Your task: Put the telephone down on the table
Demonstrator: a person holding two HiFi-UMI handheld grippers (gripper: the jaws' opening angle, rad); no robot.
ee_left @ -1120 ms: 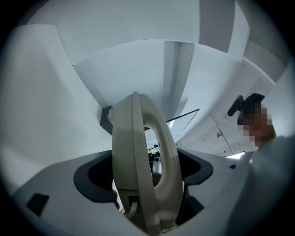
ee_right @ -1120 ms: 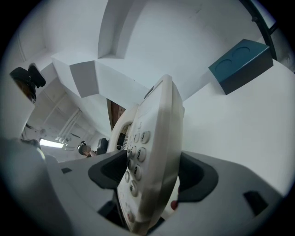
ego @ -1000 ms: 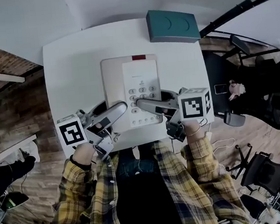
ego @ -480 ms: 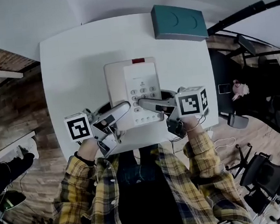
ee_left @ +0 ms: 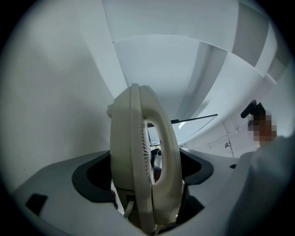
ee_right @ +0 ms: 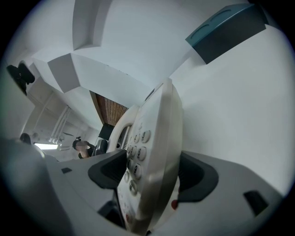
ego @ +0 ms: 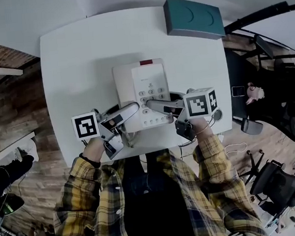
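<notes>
A cream desk telephone (ego: 144, 92) with a keypad and handset is held over the near part of the white table (ego: 74, 59). My left gripper (ego: 127, 111) is shut on its handset side (ee_left: 145, 161); the jaws clamp both faces of the phone's near-left edge. My right gripper (ego: 155, 106) is shut on the keypad side (ee_right: 150, 161), with the number keys between its jaws. Whether the phone's underside touches the table I cannot tell.
A teal box (ego: 194, 18) lies at the table's far right corner, also in the right gripper view (ee_right: 226, 30). Black office chairs (ego: 278, 180) stand to the right on the wooden floor. The person's plaid sleeves (ego: 209, 161) hang over the near table edge.
Both grippers and the telephone have shifted slightly away from the person, and the view has tilted so the table sits higher in the picture. Both grips are unchanged.
</notes>
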